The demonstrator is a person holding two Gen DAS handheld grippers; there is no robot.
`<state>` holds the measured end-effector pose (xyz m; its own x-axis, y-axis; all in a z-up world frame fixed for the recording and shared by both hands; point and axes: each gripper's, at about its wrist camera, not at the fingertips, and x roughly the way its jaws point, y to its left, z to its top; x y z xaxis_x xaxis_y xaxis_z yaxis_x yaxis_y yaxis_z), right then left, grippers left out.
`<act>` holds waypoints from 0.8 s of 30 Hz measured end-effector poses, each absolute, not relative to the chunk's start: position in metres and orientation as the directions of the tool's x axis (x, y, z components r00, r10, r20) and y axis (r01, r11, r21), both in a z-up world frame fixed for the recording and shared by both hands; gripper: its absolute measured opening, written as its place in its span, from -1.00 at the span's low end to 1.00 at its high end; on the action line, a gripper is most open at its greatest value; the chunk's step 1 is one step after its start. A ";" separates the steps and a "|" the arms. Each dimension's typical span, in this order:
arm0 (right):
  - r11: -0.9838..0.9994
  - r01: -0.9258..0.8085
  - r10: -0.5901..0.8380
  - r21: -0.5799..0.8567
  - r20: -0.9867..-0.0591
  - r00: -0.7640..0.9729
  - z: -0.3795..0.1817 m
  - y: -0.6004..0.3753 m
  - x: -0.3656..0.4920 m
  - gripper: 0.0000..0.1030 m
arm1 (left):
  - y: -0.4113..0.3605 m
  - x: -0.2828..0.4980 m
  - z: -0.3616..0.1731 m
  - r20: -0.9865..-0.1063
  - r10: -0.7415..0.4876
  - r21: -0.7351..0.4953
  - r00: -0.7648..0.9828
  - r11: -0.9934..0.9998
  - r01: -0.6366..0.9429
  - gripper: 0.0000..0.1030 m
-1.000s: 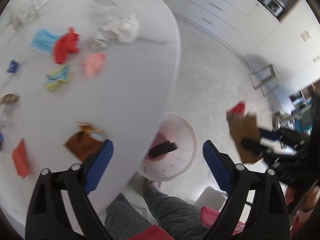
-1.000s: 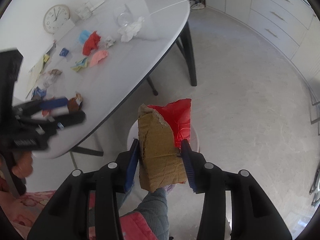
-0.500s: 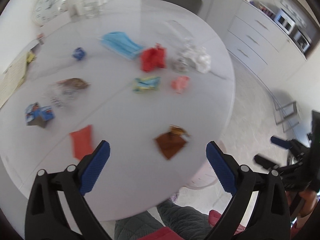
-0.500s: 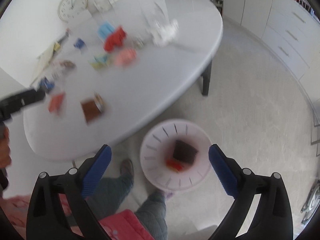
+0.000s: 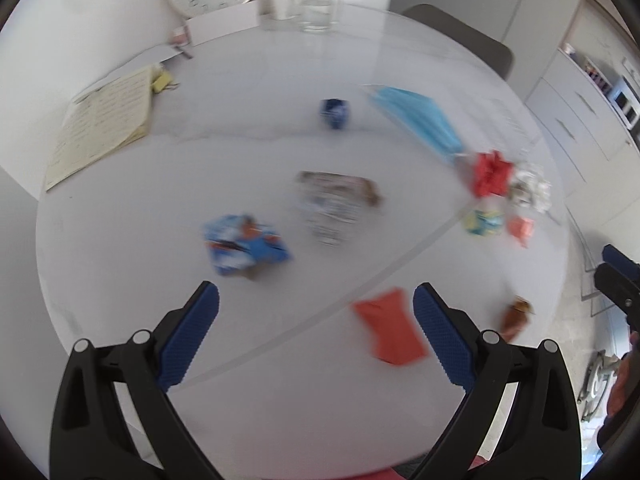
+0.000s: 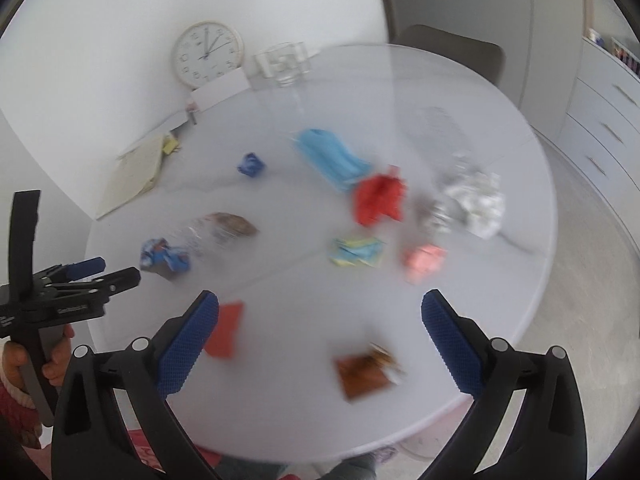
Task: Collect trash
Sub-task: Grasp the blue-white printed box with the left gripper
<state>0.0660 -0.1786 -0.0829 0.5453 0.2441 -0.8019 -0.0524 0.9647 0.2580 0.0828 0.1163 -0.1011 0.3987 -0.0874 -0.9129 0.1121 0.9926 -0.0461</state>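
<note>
On white table (image 6: 460, 332): crumpled wrappers, blue mask (image 6: 332, 158), red scrap (image 6: 224, 330), all blurred.

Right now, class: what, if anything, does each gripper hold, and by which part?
Nothing. The left gripper and right gripper both have open jaws above the table.

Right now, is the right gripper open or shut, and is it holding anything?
Open and empty. In the right wrist view the right gripper has its blue fingers spread wide apart, with only the white table and scattered wrappers visible between them.
</note>
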 end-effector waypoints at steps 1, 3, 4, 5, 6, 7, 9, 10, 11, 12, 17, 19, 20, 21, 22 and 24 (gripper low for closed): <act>0.964 -0.059 0.248 0.258 -0.803 0.542 -0.084 -0.168 0.072 0.95 | 0.127 0.090 -0.105 -0.915 -0.086 -0.043 0.395 0.992 0.116 0.81; 0.964 -0.072 0.254 0.257 -0.805 0.536 -0.085 -0.149 0.081 0.95 | 0.141 0.102 -0.111 -0.913 -0.083 -0.024 0.399 0.988 0.153 0.81; 0.964 -0.078 0.257 0.255 -0.807 0.532 -0.086 -0.141 0.086 0.95 | 0.145 0.107 -0.114 -0.913 -0.087 -0.013 0.399 0.983 0.183 0.81; 0.964 -0.083 0.256 0.251 -0.810 0.527 -0.086 -0.132 0.091 0.95 | 0.149 0.112 -0.117 -0.912 -0.095 -0.004 0.399 0.975 0.224 0.81; 0.965 -0.085 0.254 0.247 -0.814 0.522 -0.088 -0.124 0.096 0.95 | 0.154 0.118 -0.122 -0.914 -0.111 0.002 0.390 0.961 0.278 0.81; 0.966 -0.085 0.252 0.244 -0.819 0.516 -0.090 -0.118 0.100 0.95 | 0.156 0.123 -0.126 -0.918 -0.117 0.008 0.379 0.950 0.313 0.81; 0.968 -0.084 0.245 0.235 -0.829 0.502 -0.094 -0.106 0.107 0.95 | 0.161 0.133 -0.136 -0.927 -0.142 0.007 0.346 0.918 0.396 0.81; 0.969 -0.084 0.241 0.231 -0.835 0.494 -0.095 -0.101 0.111 0.95 | 0.163 0.137 -0.141 -0.934 -0.151 0.003 0.323 0.903 0.430 0.81; 0.971 -0.083 0.236 0.225 -0.842 0.485 -0.097 -0.095 0.114 0.95 | 0.165 0.141 -0.146 -0.939 -0.157 -0.002 0.306 0.892 0.452 0.81; 0.972 -0.082 0.233 0.222 -0.846 0.479 -0.098 -0.091 0.116 0.95 | 0.166 0.146 -0.152 -0.944 -0.159 -0.003 0.288 0.879 0.476 0.81; 0.973 -0.073 0.228 0.218 -0.870 0.438 -0.107 -0.073 0.130 0.95 | 0.174 0.161 -0.174 -0.957 -0.185 -0.031 0.225 0.835 0.550 0.81; 0.974 -0.072 0.224 0.214 -0.875 0.428 -0.110 -0.069 0.133 0.95 | 0.173 0.164 -0.182 -0.959 -0.191 -0.035 0.209 0.814 0.580 0.81; 0.975 -0.073 0.223 0.212 -0.879 0.422 -0.111 -0.066 0.135 0.95 | 0.173 0.165 -0.185 -0.960 -0.194 -0.035 0.203 0.801 0.598 0.79; 0.975 -0.074 0.222 0.211 -0.881 0.417 -0.112 -0.065 0.136 0.95 | 0.172 0.164 -0.187 -0.960 -0.194 -0.031 0.203 0.790 0.612 0.76; 0.975 -0.075 0.222 0.210 -0.884 0.412 -0.113 -0.063 0.138 0.95 | 0.170 0.164 -0.188 -0.959 -0.196 -0.028 0.203 0.782 0.623 0.65; 0.975 -0.080 0.224 0.210 -0.886 0.405 -0.115 -0.060 0.140 0.95 | 0.167 0.161 -0.190 -0.959 -0.206 -0.030 0.194 0.756 0.654 0.42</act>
